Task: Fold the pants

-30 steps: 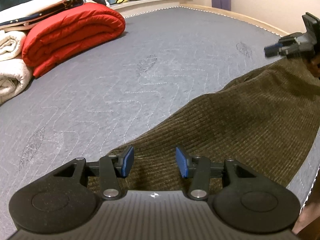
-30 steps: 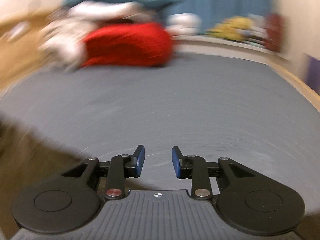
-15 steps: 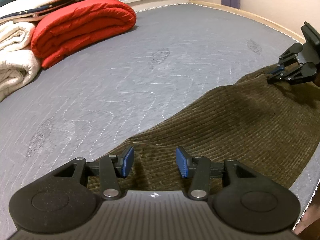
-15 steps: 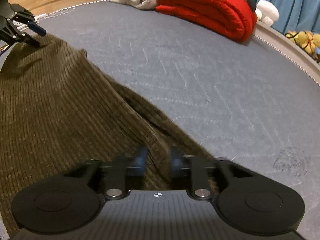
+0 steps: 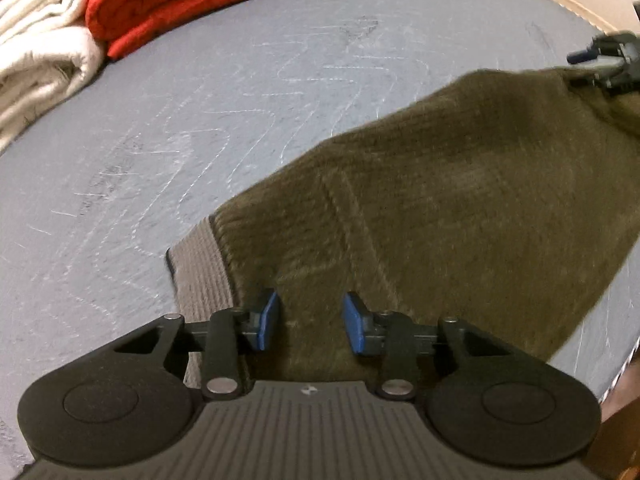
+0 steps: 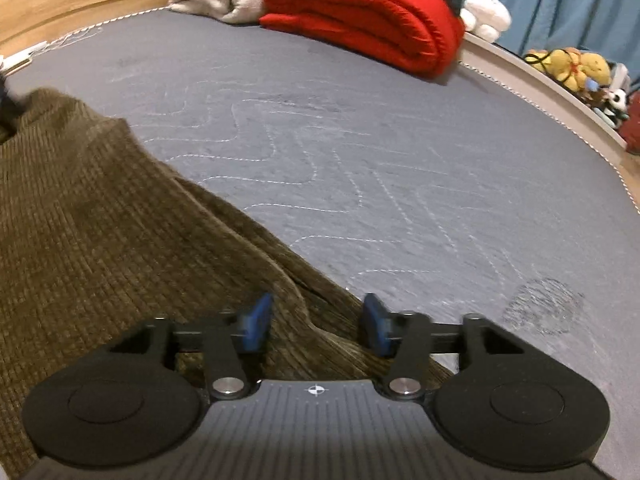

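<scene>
Newly exposed, perhaps ribbed, grey waistband (image 5: 202,276) edges olive corduroy pants (image 5: 460,200).

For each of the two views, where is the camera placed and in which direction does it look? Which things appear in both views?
Left wrist: sits on the left gripper, low over the pants at the waistband, looking across the mattress; the right gripper shows far right.
Right wrist: sits on the right gripper, over the pants' other end, facing the red blanket; both its fingers show, spread apart.
Shared: pants, mattress, red blanket, white blankets.
</scene>
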The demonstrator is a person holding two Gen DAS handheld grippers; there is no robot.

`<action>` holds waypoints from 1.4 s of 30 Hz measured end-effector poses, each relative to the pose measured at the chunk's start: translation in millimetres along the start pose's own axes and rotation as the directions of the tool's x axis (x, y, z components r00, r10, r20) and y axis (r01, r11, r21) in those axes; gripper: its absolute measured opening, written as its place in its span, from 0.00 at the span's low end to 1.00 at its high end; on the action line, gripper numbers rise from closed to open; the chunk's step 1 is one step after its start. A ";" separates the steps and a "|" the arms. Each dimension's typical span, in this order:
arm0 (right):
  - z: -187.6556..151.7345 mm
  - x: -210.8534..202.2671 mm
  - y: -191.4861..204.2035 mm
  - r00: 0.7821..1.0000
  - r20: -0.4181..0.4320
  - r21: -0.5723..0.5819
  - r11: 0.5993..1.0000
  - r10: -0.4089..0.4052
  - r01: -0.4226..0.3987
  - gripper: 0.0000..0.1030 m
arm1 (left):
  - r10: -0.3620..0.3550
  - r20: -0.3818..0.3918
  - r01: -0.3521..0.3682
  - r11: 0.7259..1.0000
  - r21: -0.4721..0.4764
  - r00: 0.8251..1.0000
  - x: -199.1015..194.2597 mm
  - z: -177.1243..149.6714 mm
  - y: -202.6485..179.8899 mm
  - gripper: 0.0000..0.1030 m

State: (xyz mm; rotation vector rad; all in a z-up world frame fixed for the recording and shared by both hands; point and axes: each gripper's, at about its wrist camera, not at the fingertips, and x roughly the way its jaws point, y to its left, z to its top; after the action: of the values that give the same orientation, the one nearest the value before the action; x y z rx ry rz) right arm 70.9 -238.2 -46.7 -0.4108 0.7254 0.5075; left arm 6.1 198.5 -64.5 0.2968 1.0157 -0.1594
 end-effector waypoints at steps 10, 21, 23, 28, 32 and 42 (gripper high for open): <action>10.4 -36.3 14.8 0.995 0.095 0.059 0.998 -0.033 0.027 0.75 | 0.074 0.048 -0.058 0.959 -0.279 0.996 -20.0 -9.6 34.9 0.69; 7.1 -82.7 -19.8 0.953 0.135 0.429 0.883 -0.271 0.190 0.83 | 0.188 -0.009 -0.188 0.982 -0.032 0.982 -23.2 -33.9 8.3 0.35; -3.8 -95.1 -30.1 0.940 0.110 0.525 0.822 -0.324 0.222 0.84 | 0.236 0.019 -0.236 0.972 -0.005 0.972 -27.7 -30.3 1.3 0.39; -42.2 -121.9 -54.7 0.924 0.050 0.697 0.676 -0.379 0.239 0.86 | 0.160 0.228 -0.175 0.983 0.047 0.960 -58.8 -20.9 -21.3 0.40; -78.0 -145.4 -72.7 0.906 0.007 0.754 0.597 -0.424 0.274 0.86 | -0.070 0.002 0.069 0.995 0.078 0.998 -21.9 -24.1 -27.5 0.61; -151.1 -187.3 -104.2 0.817 -0.086 0.781 0.470 -0.570 0.411 0.91 | 0.000 0.135 -0.013 0.995 0.097 0.991 -43.8 7.0 -55.7 0.71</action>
State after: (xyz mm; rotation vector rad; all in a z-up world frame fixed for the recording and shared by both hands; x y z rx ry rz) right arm -67.9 -455.2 2.7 0.2676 0.5339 -0.3605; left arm -26.0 143.1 -33.2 0.3738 0.8740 -0.2209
